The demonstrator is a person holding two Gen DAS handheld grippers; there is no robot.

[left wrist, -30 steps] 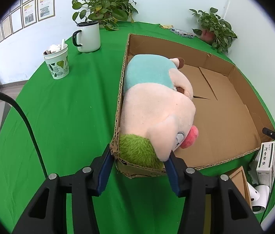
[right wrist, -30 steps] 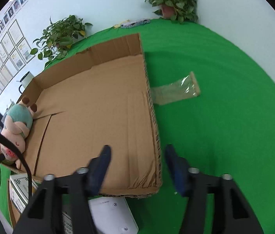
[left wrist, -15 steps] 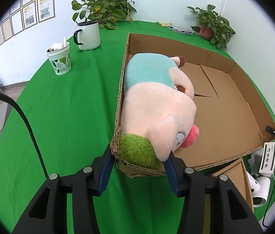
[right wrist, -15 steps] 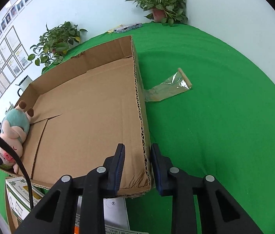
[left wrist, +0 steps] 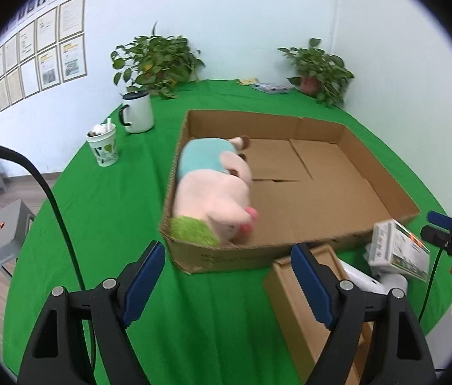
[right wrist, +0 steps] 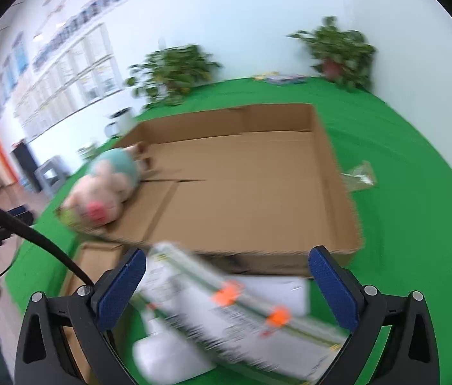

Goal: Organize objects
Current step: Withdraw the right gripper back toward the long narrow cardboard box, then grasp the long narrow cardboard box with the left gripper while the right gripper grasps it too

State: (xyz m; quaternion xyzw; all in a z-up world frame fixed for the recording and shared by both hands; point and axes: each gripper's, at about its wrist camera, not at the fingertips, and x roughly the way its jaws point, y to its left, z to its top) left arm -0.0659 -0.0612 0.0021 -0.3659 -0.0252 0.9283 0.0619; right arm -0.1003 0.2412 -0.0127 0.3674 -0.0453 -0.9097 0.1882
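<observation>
You had pulled both claws back from the cardboard box [left wrist: 293,189]; the plush pig [left wrist: 216,189] lay inside its left corner. Your left gripper [left wrist: 229,276] was opening, empty. Your right gripper [right wrist: 226,285] was opening above a white carton [right wrist: 226,314], not gripping it

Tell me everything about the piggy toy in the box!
The plush pig is soft and pink, with a teal top, a bright pink snout and a fuzzy green patch at its near end. It lies on its side inside the cardboard box, against the left wall near the front corner. Neither gripper touches it.
</observation>
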